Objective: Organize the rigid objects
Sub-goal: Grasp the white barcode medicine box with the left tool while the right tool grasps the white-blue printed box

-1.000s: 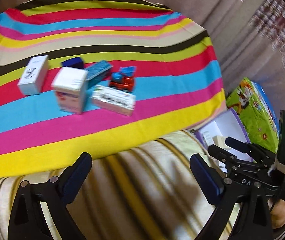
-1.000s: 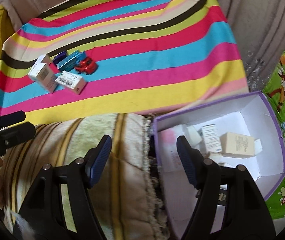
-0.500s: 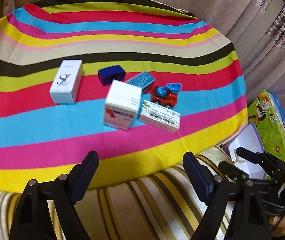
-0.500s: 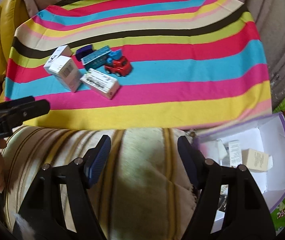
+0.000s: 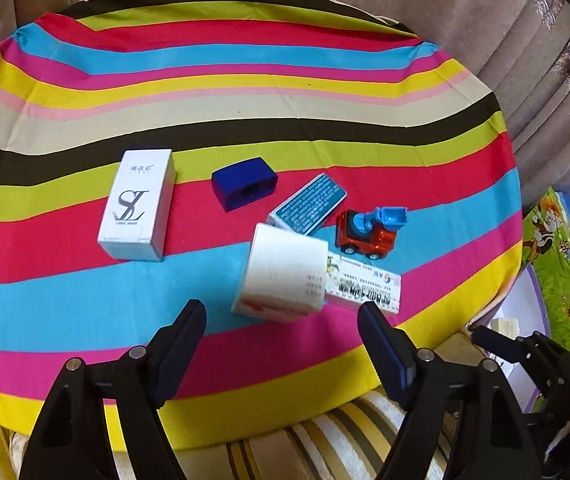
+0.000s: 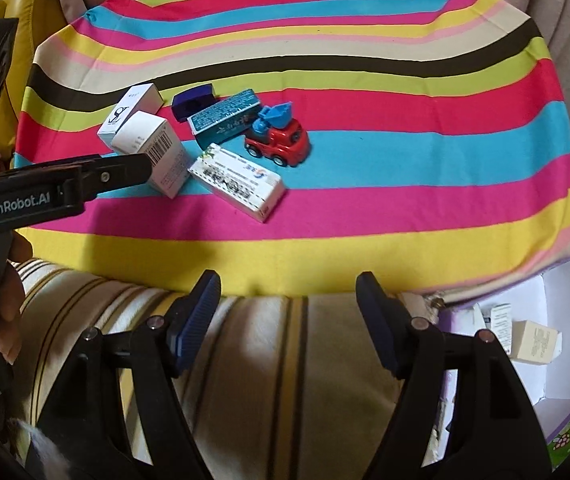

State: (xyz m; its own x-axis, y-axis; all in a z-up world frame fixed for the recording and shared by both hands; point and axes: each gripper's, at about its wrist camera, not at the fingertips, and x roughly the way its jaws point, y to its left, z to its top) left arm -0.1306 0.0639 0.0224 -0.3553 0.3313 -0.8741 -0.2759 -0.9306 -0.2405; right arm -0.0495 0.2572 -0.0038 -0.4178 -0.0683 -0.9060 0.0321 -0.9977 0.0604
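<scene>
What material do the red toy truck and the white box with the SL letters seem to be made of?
Red toy truck: probably molded plastic, glossy; rounded body with highlights, solid red and blue parts.
White SL box: likely printed cardboard, smooth, slightly satin; sharp folded edges, flat faces.

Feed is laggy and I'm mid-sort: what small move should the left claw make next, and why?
Probably ease the left claw forward and down around the upright white carton. Its jaws are open and empty, and that carton is the nearest item, almost centred between them, touching the long flat box.
</scene>
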